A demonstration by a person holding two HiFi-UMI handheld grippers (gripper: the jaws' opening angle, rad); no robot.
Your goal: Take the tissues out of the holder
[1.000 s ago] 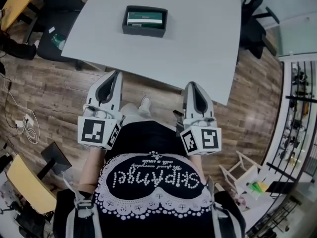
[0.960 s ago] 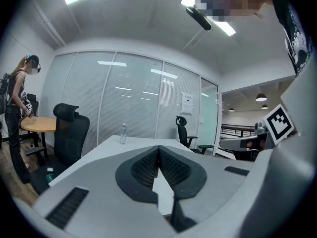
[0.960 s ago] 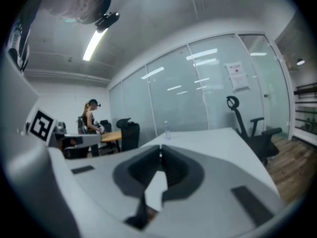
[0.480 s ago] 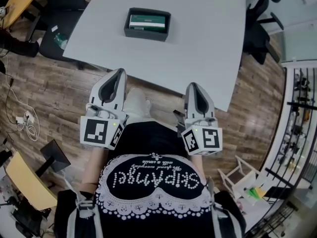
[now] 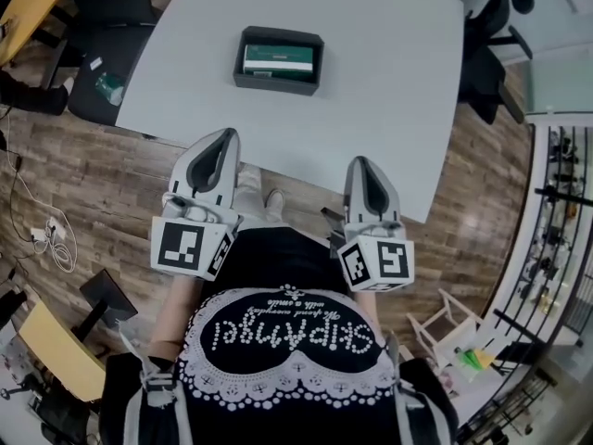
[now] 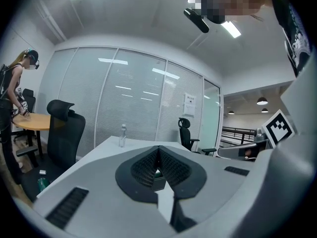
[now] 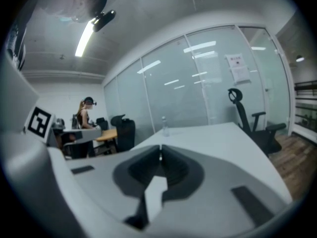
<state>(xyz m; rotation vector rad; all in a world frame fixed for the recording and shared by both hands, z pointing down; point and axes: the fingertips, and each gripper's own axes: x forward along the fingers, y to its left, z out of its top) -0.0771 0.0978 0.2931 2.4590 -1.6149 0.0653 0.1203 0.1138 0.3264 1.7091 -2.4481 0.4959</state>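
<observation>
A dark tissue holder (image 5: 278, 60) stands on the white table (image 5: 389, 82), with a green and white pack of tissues (image 5: 277, 57) lying in it. Both grippers are held in front of the person's body, short of the holder. The left gripper (image 5: 225, 134) has its tips over the table's near edge. The right gripper (image 5: 361, 162) also reaches that edge. Each is shut with nothing between its jaws. In the left gripper view the jaws (image 6: 159, 148) meet, and a sliver of the holder (image 6: 158, 180) shows below them. The right gripper's jaws (image 7: 160, 148) also meet.
A water bottle (image 6: 122, 135) stands at the table's far end, also visible as the bottle (image 7: 165, 125). Black office chairs (image 5: 482, 54) flank the table. A person (image 6: 15, 98) stands at a wooden desk (image 5: 28, 7) to the left. Cables (image 5: 51, 235) lie on the wood floor.
Both grippers have moved forward towards the table's near edge, and the table and holder sit a little closer in the head view. Both stay shut.
</observation>
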